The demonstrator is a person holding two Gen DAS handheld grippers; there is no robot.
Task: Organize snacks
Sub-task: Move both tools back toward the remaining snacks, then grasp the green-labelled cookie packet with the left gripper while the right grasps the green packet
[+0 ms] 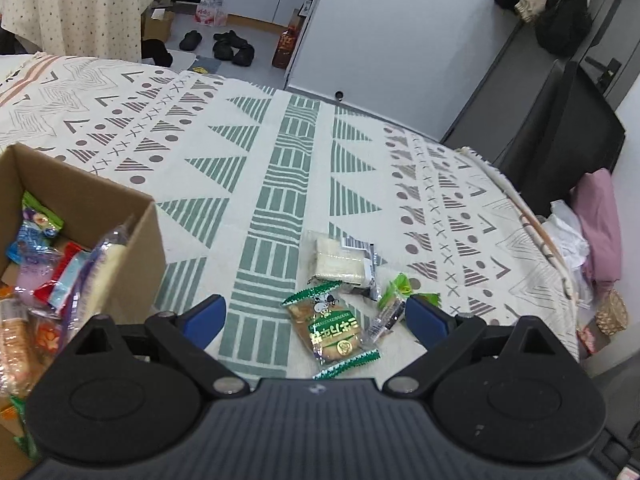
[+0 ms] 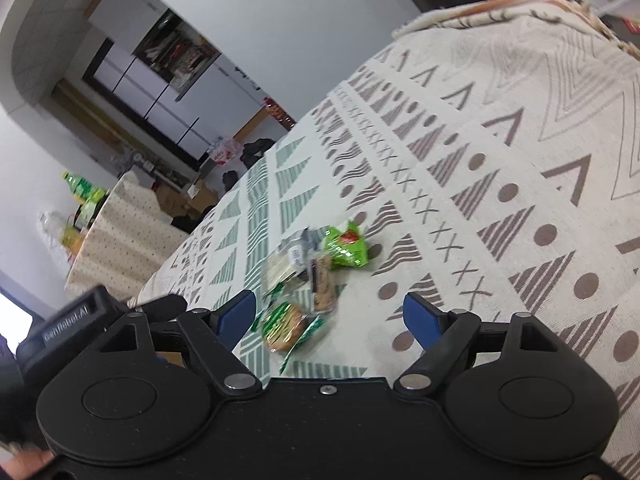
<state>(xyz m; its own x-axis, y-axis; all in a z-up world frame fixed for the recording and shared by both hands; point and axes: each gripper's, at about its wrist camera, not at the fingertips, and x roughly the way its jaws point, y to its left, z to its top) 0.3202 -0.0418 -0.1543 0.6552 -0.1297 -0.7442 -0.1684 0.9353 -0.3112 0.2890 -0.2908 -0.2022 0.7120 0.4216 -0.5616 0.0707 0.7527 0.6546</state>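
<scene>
Lower centre of frame: your left gripper (image 1: 316,316) gapes wide over cracker pack (image 1: 330,330), touching nothing. Right gripper (image 2: 330,320) likewise spread, empty. Box (image 1: 132,240) at left holds snacks.

Light: bright, even, soft shadows across the table (image 1: 304,152).
Blur: right-wrist view smeared around the snack packets (image 2: 316,272).
Edges: fisheye bending both views.

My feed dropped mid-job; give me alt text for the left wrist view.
The open left gripper hovers over a green-wrapped biscuit packet on the patterned tablecloth, with a pale wafer packet and a small green packet just beyond. A cardboard box of snacks stands at left.
</scene>
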